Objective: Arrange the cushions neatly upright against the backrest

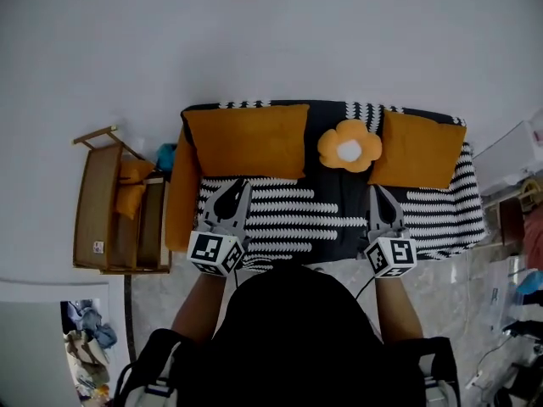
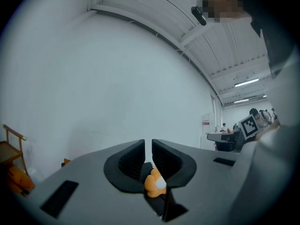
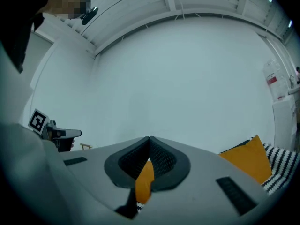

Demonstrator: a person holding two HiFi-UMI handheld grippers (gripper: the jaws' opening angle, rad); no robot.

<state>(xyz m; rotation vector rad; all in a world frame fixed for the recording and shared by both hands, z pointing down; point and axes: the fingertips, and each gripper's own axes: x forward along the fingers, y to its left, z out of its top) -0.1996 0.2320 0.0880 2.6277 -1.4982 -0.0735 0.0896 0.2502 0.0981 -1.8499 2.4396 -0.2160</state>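
Cushions up on the sofa (image 1: 288, 220)
We see the wide orange cushion (image 1: 246, 141), flower cushion (image 1: 349, 146) and smaller orange cushion (image 1: 417, 149) along the far backrest; left tongs (image 1: 235, 186) and right tongs (image 1: 378, 192) pressed together, seemingly empty, over the near seat.

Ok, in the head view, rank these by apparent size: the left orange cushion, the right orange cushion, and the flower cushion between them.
1. Left orange cushion: largest, clearly widest.
2. Right orange cushion: looks narrower.
3. Flower cushion: smallest.

Right gripper (image 3: 150, 140) jaws pressed together, orange cushion (image 3: 251, 159) seen at right on striped cover (image 3: 281, 170), white wall (image 3: 178, 78) behind
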